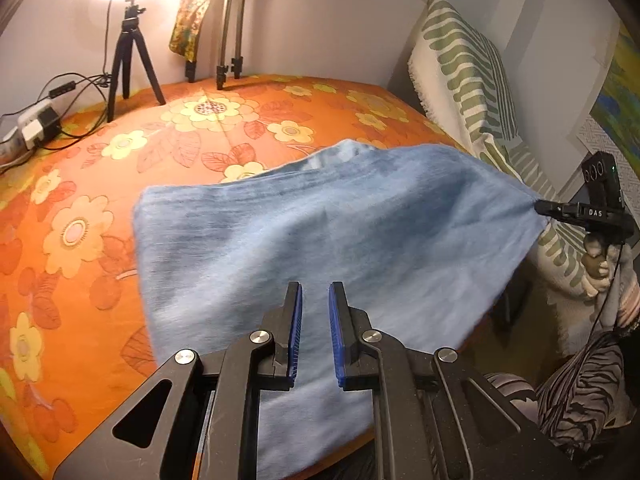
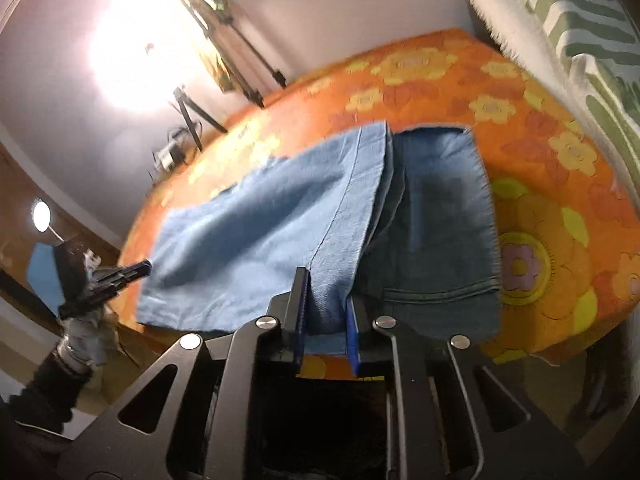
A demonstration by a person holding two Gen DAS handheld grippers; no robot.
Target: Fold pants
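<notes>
Light blue denim pants (image 1: 320, 220) lie partly lifted over an orange flowered bedspread (image 1: 80, 240). In the left wrist view my left gripper (image 1: 316, 286) sits at the near edge of the cloth, its blue pads close together with denim between them. At the right, my right gripper (image 1: 538, 206) pinches a corner and pulls it into a point. In the right wrist view the right gripper (image 2: 326, 286) is shut on a bunched fold of the pants (image 2: 260, 232), with a darker layer (image 2: 440, 220) lying flat beneath. The left gripper (image 2: 147, 267) holds the cloth's far left edge.
Two tripods (image 1: 132, 60) and a power strip with cables (image 1: 32, 128) stand at the back left of the bed. A white and green striped cushion (image 1: 468, 68) leans along the right wall. A person's hand (image 1: 596, 260) holds the right gripper off the bed's right edge.
</notes>
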